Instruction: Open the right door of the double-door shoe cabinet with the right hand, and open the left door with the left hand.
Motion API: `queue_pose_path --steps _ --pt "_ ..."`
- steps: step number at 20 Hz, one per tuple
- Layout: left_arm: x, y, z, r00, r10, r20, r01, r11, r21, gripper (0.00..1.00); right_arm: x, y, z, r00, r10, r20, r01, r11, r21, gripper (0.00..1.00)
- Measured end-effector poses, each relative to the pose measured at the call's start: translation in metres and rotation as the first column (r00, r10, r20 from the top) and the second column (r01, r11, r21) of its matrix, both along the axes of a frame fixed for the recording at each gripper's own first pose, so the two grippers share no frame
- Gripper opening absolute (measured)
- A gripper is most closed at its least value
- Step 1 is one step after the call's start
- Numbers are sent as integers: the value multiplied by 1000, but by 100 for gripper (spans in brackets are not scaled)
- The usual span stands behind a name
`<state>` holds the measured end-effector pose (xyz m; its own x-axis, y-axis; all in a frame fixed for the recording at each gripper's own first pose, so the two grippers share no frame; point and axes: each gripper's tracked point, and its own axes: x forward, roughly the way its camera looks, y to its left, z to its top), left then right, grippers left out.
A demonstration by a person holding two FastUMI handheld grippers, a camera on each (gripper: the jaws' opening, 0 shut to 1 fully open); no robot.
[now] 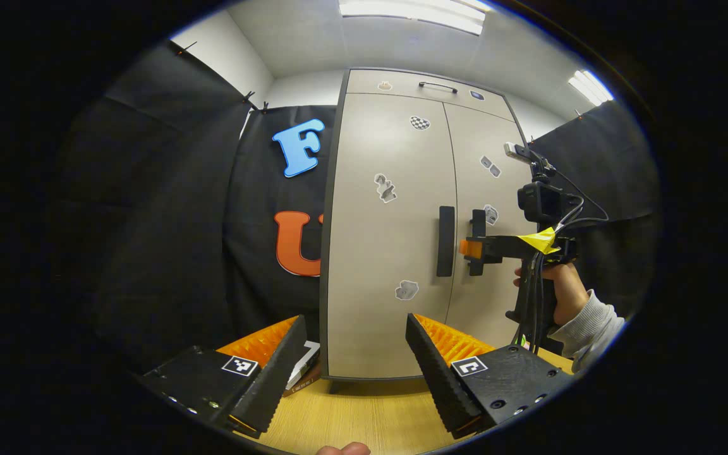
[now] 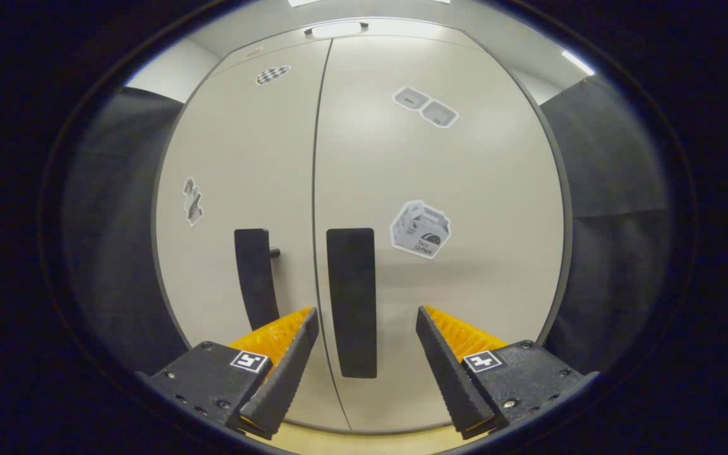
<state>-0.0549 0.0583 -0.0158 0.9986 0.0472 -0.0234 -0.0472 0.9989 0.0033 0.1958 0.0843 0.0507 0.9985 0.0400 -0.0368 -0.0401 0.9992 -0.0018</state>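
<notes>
The left gripper (image 1: 354,366) is held level with its jaws spread wide, nothing between them. Farther off on the right, the right gripper (image 1: 473,248) is held level by a hand (image 1: 560,292) in a grey sleeve (image 1: 594,325); its jaws are spread wide.

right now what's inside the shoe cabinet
Cannot be seen: the left door and right door of the shoe cabinet are shut and cover the inside. The right hand-held gripper is open at the right handle.

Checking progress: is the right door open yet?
No: the right door sits flush beside the left door, its handle ungrasped.
</notes>
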Motion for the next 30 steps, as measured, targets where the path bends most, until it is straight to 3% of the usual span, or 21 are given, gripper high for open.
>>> queue_pose_path --steps 7,12,21,24,27,30 --pt "4 13 -6 1000 19 -13 -20 1000 -19 95 8 -1 2 999 -33 17 33 999 -4 91" --pt "6 11 -5 1000 1 -10 -1 1000 -14 95 9 -7 1 998 -57 13 57 998 -32 81" --pt "6 11 -4 1000 -9 -3 9 1000 -22 95 9 5 -2 998 -62 17 63 996 -65 35" --pt "4 15 -4 1000 -1 0 1 1000 -28 95 9 6 -2 998 -57 11 58 996 -75 32" --pt "4 16 -5 1000 -1 -2 1 999 -32 95 9 5 0 998 -43 53 45 999 -30 20" --pt "1 15 -4 1000 1 -6 -1 1000 -31 95 9 5 0 991 -47 122 59 994 -93 10"
